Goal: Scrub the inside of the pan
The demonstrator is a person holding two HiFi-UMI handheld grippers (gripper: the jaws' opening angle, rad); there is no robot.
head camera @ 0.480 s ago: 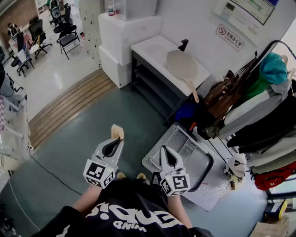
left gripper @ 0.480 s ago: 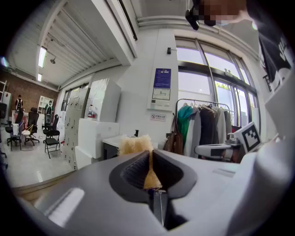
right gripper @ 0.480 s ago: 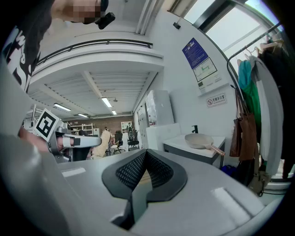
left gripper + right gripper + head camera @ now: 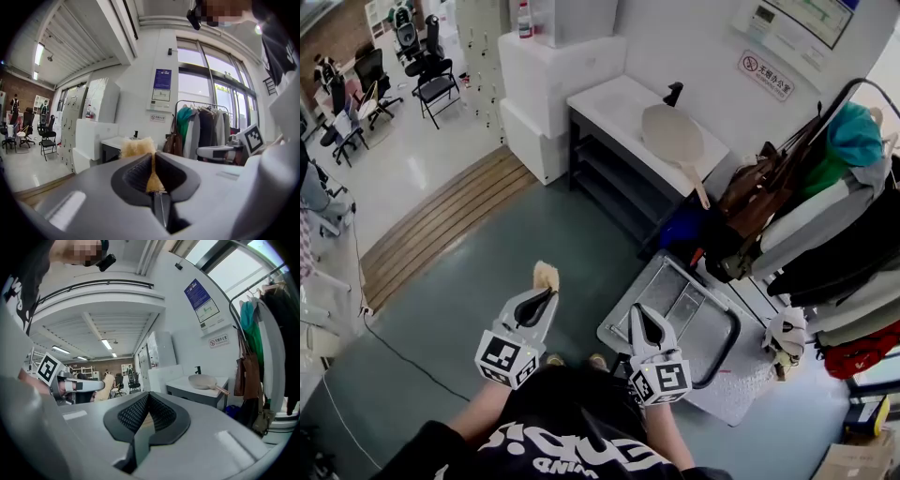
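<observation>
A pale round pan (image 4: 670, 134) with a wooden handle lies on the white counter (image 4: 614, 98) against the far wall, well ahead of both grippers. In the right gripper view the pan (image 4: 202, 380) shows small, beyond the jaws. My left gripper (image 4: 545, 290) is shut on a tan sponge (image 4: 547, 275), which sticks out past its tips. The left gripper view shows the sponge (image 4: 137, 146) pinched between the dark pads (image 4: 138, 171). My right gripper (image 4: 639, 312) is shut with nothing in it. Both are held level above the floor, close to my body.
A black tap (image 4: 674, 92) stands behind the pan. A metal trolley (image 4: 680, 309) lies on the floor under my right gripper. A rack of clothes and bags (image 4: 806, 197) fills the right side. White cabinets (image 4: 548, 75) stand left of the counter, office chairs (image 4: 431, 75) far left.
Both grippers sit slightly lower and further right in the head view. The sponge stays held and the right jaws stay shut.
</observation>
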